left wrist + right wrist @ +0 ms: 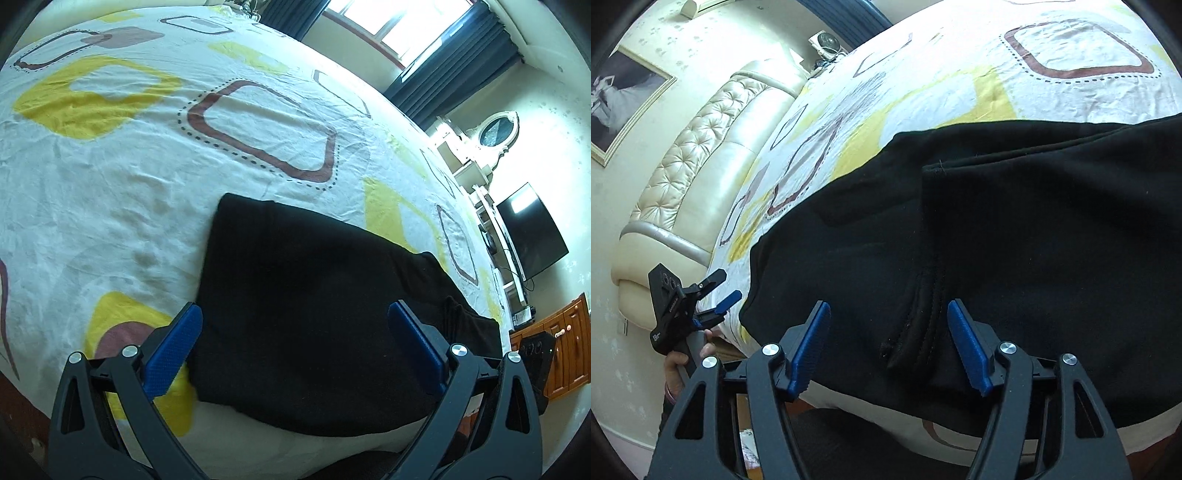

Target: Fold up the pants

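Black pants (295,258) lie folded on a white bedsheet (110,184) printed with yellow and brown squares, close to the bed's near edge. My left gripper (294,310) hovers over their near-left part, blue pads wide apart and nothing pinched. In the right wrist view the pants (997,240) fill the middle, a thick seamed fold (923,317) running toward me. My right gripper (889,305) is open and straddles that fold without pressing it. The left gripper (729,285) also shows there, open, beyond the pants' left edge, held by a hand (679,363).
A padded cream headboard (701,147) curves along the bed's left side, under a framed picture (624,96). A wall TV (532,232), white shelves (476,173), a wooden cabinet (561,350) and dark curtains (461,55) stand past the bed's right edge.
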Available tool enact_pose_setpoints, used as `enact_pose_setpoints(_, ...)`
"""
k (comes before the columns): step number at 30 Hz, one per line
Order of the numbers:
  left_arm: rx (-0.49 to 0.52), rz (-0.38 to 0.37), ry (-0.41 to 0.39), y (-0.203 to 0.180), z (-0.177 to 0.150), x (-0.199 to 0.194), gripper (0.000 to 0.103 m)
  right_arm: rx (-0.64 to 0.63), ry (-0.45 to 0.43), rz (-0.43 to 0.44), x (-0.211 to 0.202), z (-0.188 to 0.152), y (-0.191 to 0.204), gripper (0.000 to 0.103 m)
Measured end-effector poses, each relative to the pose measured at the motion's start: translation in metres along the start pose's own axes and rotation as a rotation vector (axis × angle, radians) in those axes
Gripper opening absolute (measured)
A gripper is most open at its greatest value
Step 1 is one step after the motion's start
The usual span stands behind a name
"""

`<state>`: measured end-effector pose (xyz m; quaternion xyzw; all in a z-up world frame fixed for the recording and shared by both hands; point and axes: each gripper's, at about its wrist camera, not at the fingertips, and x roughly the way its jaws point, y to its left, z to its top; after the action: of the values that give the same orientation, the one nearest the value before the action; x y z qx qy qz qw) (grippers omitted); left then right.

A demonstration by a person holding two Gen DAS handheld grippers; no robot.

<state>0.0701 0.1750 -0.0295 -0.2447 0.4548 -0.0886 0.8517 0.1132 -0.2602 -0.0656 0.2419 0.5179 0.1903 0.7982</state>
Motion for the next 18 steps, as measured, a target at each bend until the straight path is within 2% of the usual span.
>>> enact_pose_setpoints(2,-0.045,-0.011,0.021,0.018,-0.002,-0.002,0.101,-0.010,-0.008,0.011,-0.005,0.000,-0.001,0.066)
enact_pose_setpoints(7,-0.195,-0.113,0.037,0.063,-0.003,-0.008,0.100,0.041,-0.042,0.084,-0.023,-0.005,-0.002,0.066)
enact_pose_setpoints(11,-0.268,-0.231,0.050,0.081,-0.003,-0.004,0.100,0.041,-0.064,0.112,-0.034,-0.021,0.001,0.066)
enact_pose_setpoints(16,-0.200,-0.294,0.114,0.069,0.011,0.018,0.100,0.060,-0.038,0.121,-0.033,-0.035,0.005,0.066)
enact_pose_setpoints(18,-0.153,-0.280,0.165,0.060,0.021,0.030,0.100,0.071,-0.028,0.118,-0.033,-0.039,0.005,0.067)
